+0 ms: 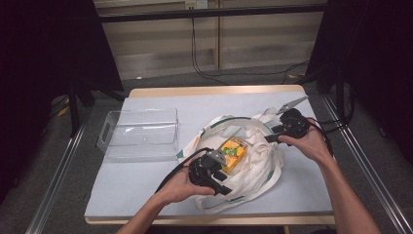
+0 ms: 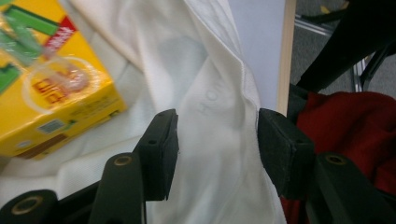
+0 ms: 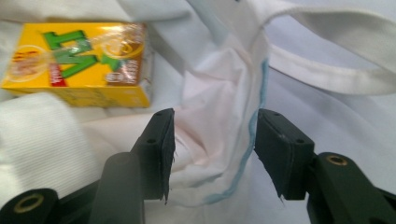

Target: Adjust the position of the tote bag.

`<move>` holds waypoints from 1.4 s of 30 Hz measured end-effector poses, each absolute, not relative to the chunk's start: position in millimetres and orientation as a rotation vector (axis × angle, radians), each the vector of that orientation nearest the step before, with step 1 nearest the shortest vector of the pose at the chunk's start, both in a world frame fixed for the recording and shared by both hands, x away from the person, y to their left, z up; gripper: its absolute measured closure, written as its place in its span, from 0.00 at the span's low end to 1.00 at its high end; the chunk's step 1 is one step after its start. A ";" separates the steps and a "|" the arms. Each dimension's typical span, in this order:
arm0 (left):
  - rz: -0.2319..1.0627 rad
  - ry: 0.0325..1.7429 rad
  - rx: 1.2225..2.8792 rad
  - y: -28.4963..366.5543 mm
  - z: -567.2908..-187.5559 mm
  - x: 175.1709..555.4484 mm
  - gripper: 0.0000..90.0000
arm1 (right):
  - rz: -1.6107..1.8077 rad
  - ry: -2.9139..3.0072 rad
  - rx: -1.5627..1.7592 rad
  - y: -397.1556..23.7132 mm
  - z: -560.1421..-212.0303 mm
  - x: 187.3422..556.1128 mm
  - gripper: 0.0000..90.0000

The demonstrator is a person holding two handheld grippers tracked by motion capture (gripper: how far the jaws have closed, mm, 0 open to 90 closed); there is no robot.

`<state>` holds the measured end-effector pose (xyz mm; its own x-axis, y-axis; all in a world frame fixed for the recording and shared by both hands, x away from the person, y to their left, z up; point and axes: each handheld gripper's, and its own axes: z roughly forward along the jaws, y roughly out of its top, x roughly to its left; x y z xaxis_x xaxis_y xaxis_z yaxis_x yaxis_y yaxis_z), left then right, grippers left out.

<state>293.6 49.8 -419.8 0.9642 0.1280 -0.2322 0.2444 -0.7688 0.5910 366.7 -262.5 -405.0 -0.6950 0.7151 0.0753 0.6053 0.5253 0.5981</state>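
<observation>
High view: white tote bag (image 1: 253, 161) mid-table, yellow carton (image 1: 233, 153) inside. Left gripper (image 1: 220, 183) and right gripper (image 1: 269, 138) both spread, rim fabric loose between pads. Soft, limp; pinch hem.

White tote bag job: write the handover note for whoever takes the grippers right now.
Left gripper: open, jaws either side of a fold of the white cloth tote bag at its near edge, not pressing it.
Right gripper: open, jaws astride the bag's green-trimmed rim, not clamped.
Yellow cardboard drink carton: lying on its side on the bag's cloth at the open mouth.
Clear plastic bin: left of the bag on the grey table mat.
Done: both jaws off the cloth.
Left: judge whether the carton sits properly in the bag; the bag probably needs closing or lifting.
</observation>
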 end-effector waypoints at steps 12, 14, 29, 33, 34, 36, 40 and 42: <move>-0.165 0.304 2.351 72.6 -389.3 307.9 0.47 | 1.100 2.581 1.004 -259.7 -382.3 351.0 0.46; -0.146 0.303 2.357 75.2 -385.3 310.4 0.47 | 1.113 2.598 0.960 -255.9 -379.9 348.9 0.46; 0.019 0.575 2.346 131.4 -372.1 355.9 0.42 | 1.133 2.722 0.740 -221.6 -365.0 340.9 0.42; 0.010 0.666 2.387 119.7 -391.8 369.6 0.37 | 1.054 2.820 0.676 -204.7 -377.8 340.0 0.33; 0.014 0.633 2.446 114.2 -396.9 374.1 0.37 | 1.040 2.849 0.657 -200.2 -381.5 339.9 0.32; -0.007 0.634 2.491 105.4 -405.3 379.4 0.38 | 0.985 2.909 0.598 -187.6 -390.8 337.4 0.29; -0.015 0.691 2.532 96.7 -419.5 386.6 0.41 | 0.849 2.973 0.553 -177.1 -399.0 331.3 0.28; -0.031 0.706 2.540 93.1 -424.3 388.1 0.41 | 0.814 3.004 0.560 -177.8 -403.7 326.5 0.28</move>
